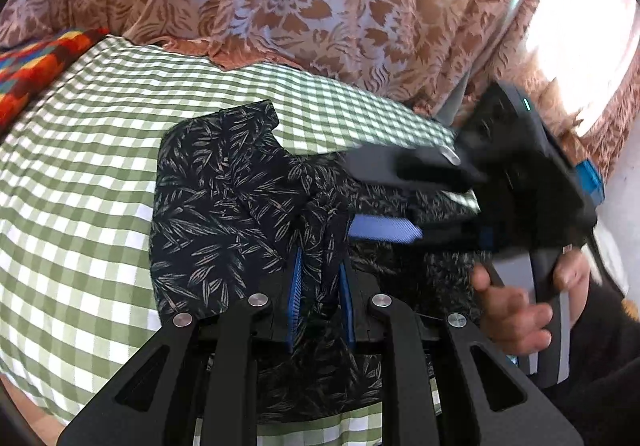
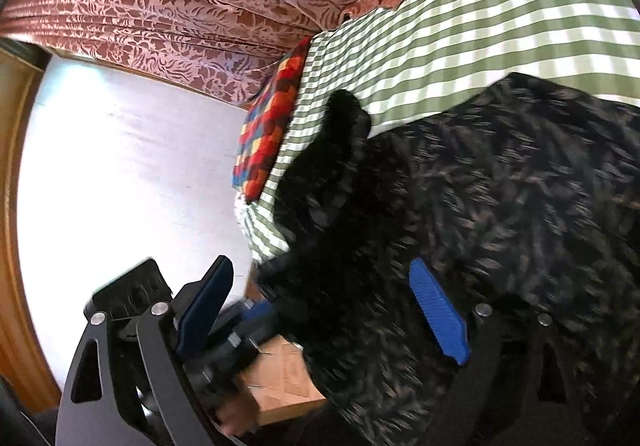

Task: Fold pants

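Observation:
The pants (image 1: 224, 214) are black with a pale leaf print and lie on a green-and-white checked bedsheet (image 1: 72, 174). My left gripper (image 1: 320, 286) is shut on a bunched fold of the pants between its blue pads (image 1: 295, 298). My right gripper (image 1: 384, 198) shows blurred at the right of the left wrist view, jaws apart over the cloth. In the right wrist view the right gripper (image 2: 328, 306) is open, its blue pads (image 2: 438, 310) wide apart, and the pants (image 2: 500, 214) fill the space ahead. The left gripper's tip (image 2: 256, 316) shows blurred beside the cloth.
A floral pink-brown curtain (image 1: 304, 6) hangs behind the bed. A bright patchwork pillow (image 1: 36, 70) lies at the far left corner; it also shows in the right wrist view (image 2: 272, 126). The bed's wooden edge (image 2: 280, 378) and pale floor (image 2: 120, 174) lie to the left.

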{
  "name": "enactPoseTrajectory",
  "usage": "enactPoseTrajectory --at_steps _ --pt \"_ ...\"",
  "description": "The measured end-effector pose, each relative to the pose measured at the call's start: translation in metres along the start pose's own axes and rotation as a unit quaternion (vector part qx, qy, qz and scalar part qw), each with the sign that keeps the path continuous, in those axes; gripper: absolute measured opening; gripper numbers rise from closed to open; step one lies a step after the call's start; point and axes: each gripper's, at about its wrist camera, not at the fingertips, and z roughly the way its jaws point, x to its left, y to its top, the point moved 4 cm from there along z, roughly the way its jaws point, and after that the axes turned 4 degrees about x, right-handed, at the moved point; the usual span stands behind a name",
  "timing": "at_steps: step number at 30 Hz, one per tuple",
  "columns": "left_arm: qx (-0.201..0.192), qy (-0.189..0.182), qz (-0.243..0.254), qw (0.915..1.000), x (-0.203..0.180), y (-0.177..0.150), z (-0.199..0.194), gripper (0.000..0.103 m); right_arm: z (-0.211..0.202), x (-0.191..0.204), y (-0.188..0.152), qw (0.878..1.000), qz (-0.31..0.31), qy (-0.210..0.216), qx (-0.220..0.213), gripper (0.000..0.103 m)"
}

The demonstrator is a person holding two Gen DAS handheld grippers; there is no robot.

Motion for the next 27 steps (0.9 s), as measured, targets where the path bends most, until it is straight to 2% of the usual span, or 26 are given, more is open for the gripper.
enactPoseTrajectory --at_steps 5,7,8,11,13,15,17,19,21,24,27 --pt "0.003 0.002 0.023 0.9997 -0.009 -0.002 0.001 0.016 0.023 0.008 0.009 0.999 -0.018 -0.029 0.027 0.089" --pt "0.007 0.004 0.027 0.9996 -0.009 -0.003 0.002 0.016 0.033 0.009 0.011 0.997 -0.030 -0.059 0.037 0.071" --pt "0.008 0.005 0.027 0.9996 -0.008 -0.004 0.002 0.016 0.039 0.008 0.013 0.996 -0.033 -0.070 0.040 0.056" --pt "0.010 0.011 0.029 0.9995 -0.006 -0.006 -0.001 0.016 0.046 0.007 0.017 0.995 -0.044 -0.083 0.039 0.027" --pt "0.006 -0.015 0.015 0.9997 0.000 -0.006 -0.013 0.019 0.047 0.007 0.016 0.993 -0.058 -0.095 0.039 0.018" --pt "-0.011 -0.070 -0.029 0.9970 0.016 -0.003 -0.035 0.020 0.044 0.012 0.014 0.991 -0.077 -0.106 0.032 0.014" --pt "-0.038 -0.086 -0.069 0.9931 0.037 0.002 -0.058 0.020 0.039 0.018 0.014 0.989 -0.093 -0.115 0.023 0.012" --pt "-0.064 -0.086 -0.128 0.9860 0.068 0.004 -0.077 0.020 0.036 0.024 0.014 0.988 -0.102 -0.116 0.014 0.012" --pt "-0.072 -0.059 -0.191 0.9772 0.102 0.001 -0.085 0.020 0.031 0.034 0.014 0.987 -0.114 -0.114 0.005 0.012" --pt "-0.068 -0.041 -0.233 0.9693 0.124 -0.005 -0.082 0.020 0.017 0.057 0.010 0.984 -0.142 -0.108 -0.009 0.012" --pt "-0.045 -0.041 -0.238 0.9693 0.120 -0.006 -0.065 0.020 0.003 0.081 0.008 0.979 -0.173 -0.109 -0.023 0.012"
